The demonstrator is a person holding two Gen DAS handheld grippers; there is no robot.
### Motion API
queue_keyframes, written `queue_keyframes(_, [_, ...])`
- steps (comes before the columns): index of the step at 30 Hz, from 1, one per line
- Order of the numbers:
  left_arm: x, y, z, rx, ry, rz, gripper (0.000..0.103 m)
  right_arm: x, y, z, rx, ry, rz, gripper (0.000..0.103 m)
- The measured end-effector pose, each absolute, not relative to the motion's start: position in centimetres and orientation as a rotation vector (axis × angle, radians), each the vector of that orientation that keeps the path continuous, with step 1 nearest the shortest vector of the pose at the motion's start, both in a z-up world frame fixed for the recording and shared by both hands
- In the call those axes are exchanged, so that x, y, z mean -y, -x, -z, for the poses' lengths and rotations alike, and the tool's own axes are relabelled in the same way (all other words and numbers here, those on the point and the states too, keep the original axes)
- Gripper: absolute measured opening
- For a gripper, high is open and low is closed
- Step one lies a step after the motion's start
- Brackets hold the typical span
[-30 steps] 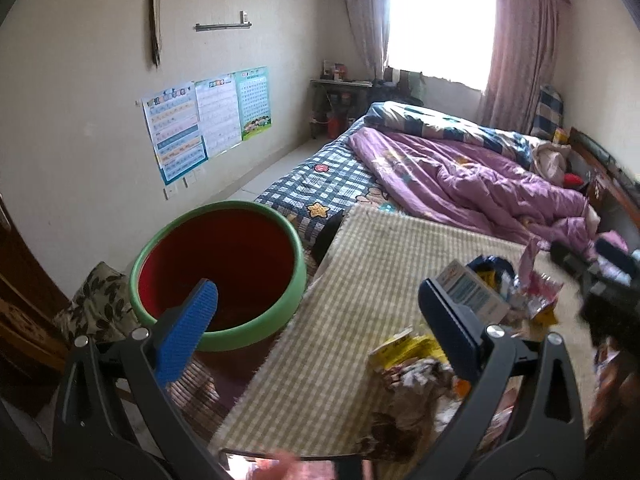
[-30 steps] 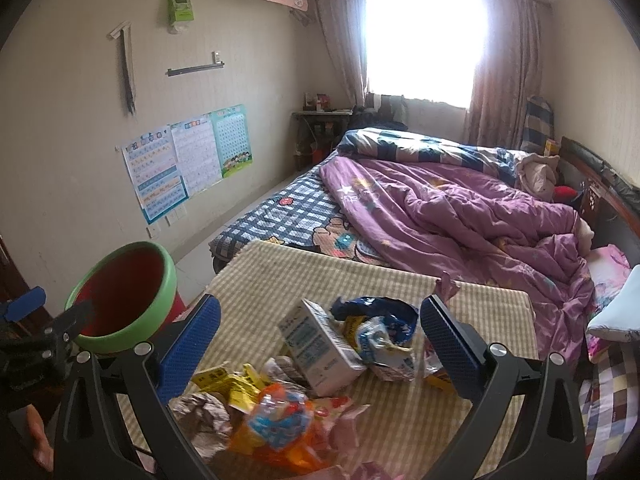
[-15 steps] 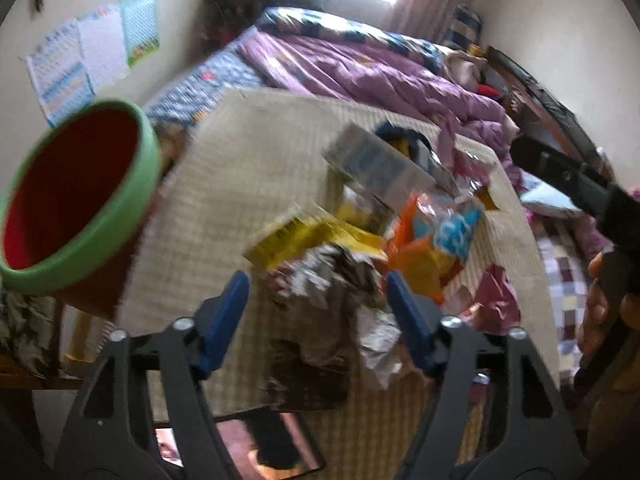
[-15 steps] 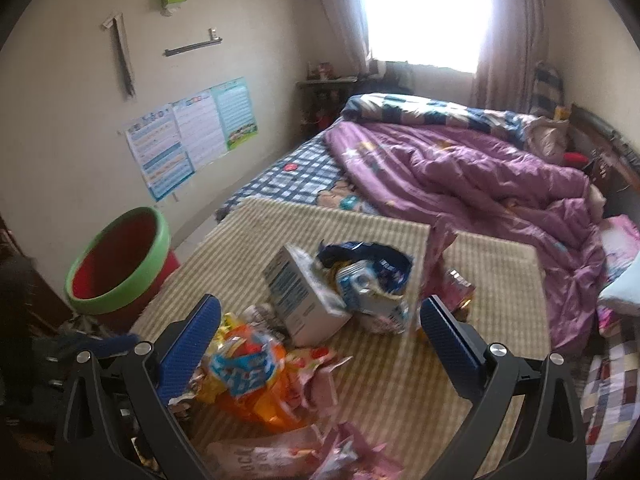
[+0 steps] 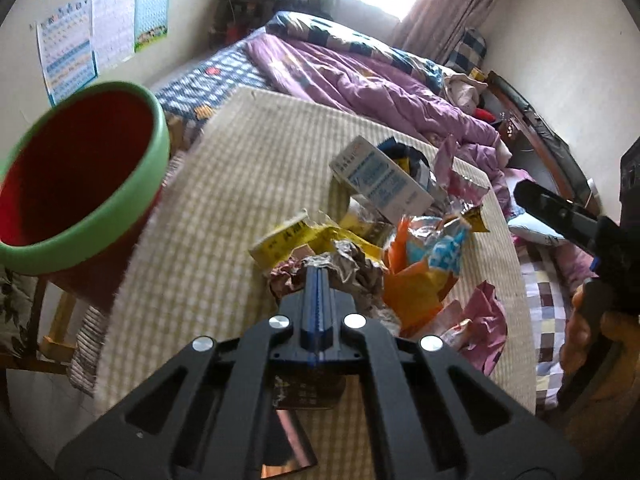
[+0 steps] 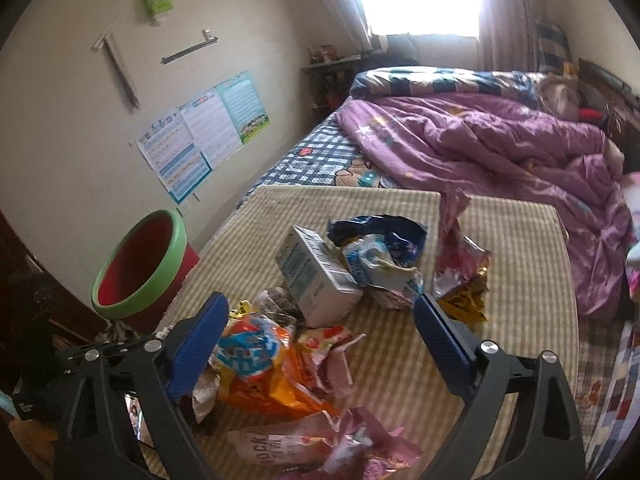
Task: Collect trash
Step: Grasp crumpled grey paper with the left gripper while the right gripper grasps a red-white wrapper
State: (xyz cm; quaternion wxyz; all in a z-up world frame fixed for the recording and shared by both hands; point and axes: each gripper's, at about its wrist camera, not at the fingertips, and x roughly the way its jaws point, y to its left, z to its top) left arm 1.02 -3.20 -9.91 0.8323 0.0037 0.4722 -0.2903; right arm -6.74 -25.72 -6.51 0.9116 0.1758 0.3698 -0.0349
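Wrappers (image 6: 260, 356) litter the checked table (image 6: 520, 320) beside a red bin (image 6: 140, 264). Left gripper (image 5: 319, 276) is clamped shut at a crumpled foil wrapper (image 5: 352, 268) — whether it pinches it is unclear. Right gripper (image 6: 320, 344) has just been narrowing slightly but gapes wide — nothing touching its pads.

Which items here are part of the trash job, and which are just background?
Job: crumpled foil wrapper at the shut left gripper; orange snack bag; carton; blue wrapper; pink wrapper; bin; open right gripper.

Background: bed quilt; wall posters; curtains.
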Motion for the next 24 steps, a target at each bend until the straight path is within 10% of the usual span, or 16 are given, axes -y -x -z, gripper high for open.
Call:
queue_keyframes(4, [3.6, -0.6, 9.9, -1.02, -0.01, 0.659, 0.013, 26.3, 7.5, 6.4, -0.763, -0.361, 0.08, 0.089])
queue_keyframes(7, [4.4, -0.4, 10.4, -1.021, -0.041, 0.652, 0.062, 26.4, 7.8, 6.5, -0.763, -0.357, 0.082, 0.089])
queue_keyframes(12, [4.9, -0.9, 12.0, -1.094, -0.033, 0.66, 0.075, 26.6, 8.3, 6.8, -0.776, -0.352, 0.073, 0.089])
queue_keyframes(17, [5.6, -1.3, 13.9, -1.131, -0.068, 0.657, 0.074, 27.2, 8.7, 7.7, -0.812, -0.365, 0.086, 0.089])
queue_keyframes(24, [5.1, -1.8, 14.6, -1.169, -0.03, 0.648, 0.031, 28.0, 8.9, 8.1, -0.81, -0.393, 0.11, 0.089])
